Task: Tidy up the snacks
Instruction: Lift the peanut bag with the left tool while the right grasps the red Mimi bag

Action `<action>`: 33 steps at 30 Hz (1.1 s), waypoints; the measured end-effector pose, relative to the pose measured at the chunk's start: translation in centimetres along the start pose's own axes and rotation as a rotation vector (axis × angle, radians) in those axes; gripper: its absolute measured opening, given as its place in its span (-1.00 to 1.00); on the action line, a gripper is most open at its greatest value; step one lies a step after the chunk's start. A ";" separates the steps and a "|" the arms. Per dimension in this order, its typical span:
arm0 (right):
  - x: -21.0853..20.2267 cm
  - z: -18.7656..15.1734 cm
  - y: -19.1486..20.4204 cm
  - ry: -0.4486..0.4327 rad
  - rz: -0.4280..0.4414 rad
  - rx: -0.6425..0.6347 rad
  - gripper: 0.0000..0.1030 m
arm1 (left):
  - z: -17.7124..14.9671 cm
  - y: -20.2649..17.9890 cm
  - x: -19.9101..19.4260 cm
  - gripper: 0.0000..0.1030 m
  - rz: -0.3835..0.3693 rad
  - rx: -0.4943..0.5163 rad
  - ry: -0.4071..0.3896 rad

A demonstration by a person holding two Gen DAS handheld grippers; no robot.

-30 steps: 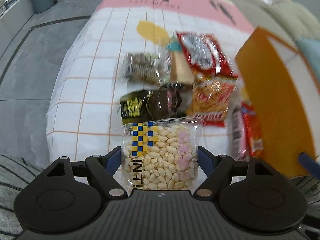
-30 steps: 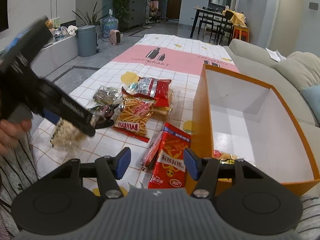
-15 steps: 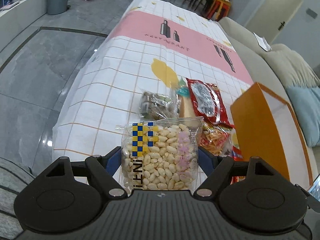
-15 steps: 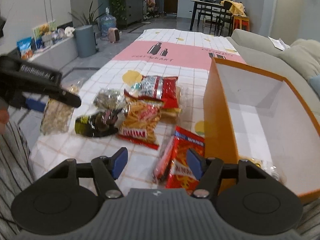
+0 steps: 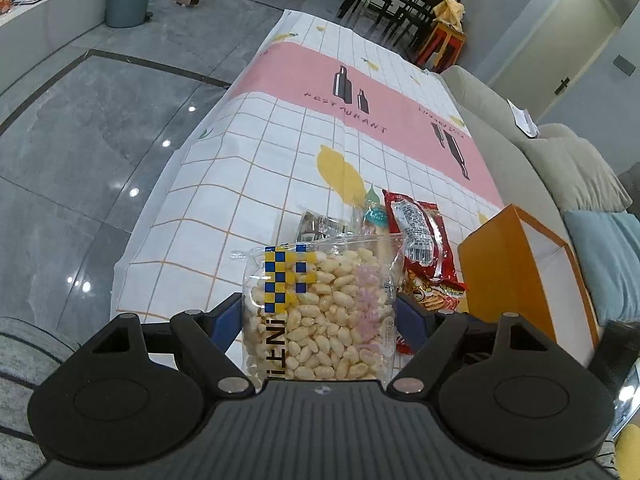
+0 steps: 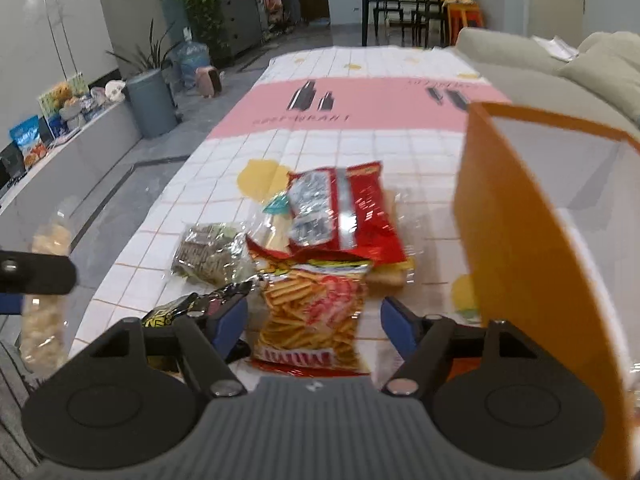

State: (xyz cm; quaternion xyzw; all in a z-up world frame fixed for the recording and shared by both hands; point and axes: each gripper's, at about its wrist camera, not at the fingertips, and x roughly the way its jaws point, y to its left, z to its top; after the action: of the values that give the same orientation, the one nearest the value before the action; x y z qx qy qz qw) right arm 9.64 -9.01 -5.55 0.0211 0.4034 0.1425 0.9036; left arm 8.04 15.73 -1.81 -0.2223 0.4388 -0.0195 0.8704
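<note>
My left gripper is clenched on the puffed bag, lifted clear of the table; my right gripper hangs released and empty above the fries bag. The orange box stands at two o'clock from my left jaws, not yet reached; I cannot see its floor here. Left on the cloth: the fries bag, a red bag at twelve o'clock beyond it, a grey pack at ten, a dark pack at nine; I judge most of the sorting undone.
</note>
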 end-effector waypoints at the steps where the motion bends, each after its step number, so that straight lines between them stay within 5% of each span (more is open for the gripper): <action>1: 0.6 0.0 0.3 0.007 0.000 -0.005 0.40 | 0.0 0.0 0.0 0.77 0.000 -0.001 0.002; 3: 1.6 -0.2 0.9 0.015 -0.022 -0.032 0.38 | 0.0 0.0 0.0 0.77 0.001 0.004 0.003; 6: 2.2 -0.7 1.6 -0.004 -0.056 -0.079 -0.02 | 0.0 -0.1 -0.3 0.77 -0.010 0.017 -0.005; 9: 1.6 -0.9 1.4 -0.026 -0.057 -0.082 -0.16 | 0.0 -0.2 -0.6 0.77 -0.024 0.025 -0.026; 22: -4.8 0.3 0.3 -0.160 -0.010 -0.071 -0.18 | -0.6 -2.1 -1.8 0.77 -0.065 0.067 -0.100; 33: -11.9 2.3 -5.5 -0.319 0.068 0.089 -0.18 | -2.1 -7.7 -3.0 0.77 -0.125 0.208 -0.194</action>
State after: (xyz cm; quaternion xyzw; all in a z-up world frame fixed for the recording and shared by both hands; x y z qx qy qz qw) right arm 5.08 -17.34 3.77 0.0969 0.2599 0.1499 0.9490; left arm 5.77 8.69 2.51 -0.1586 0.3338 -0.0973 0.9241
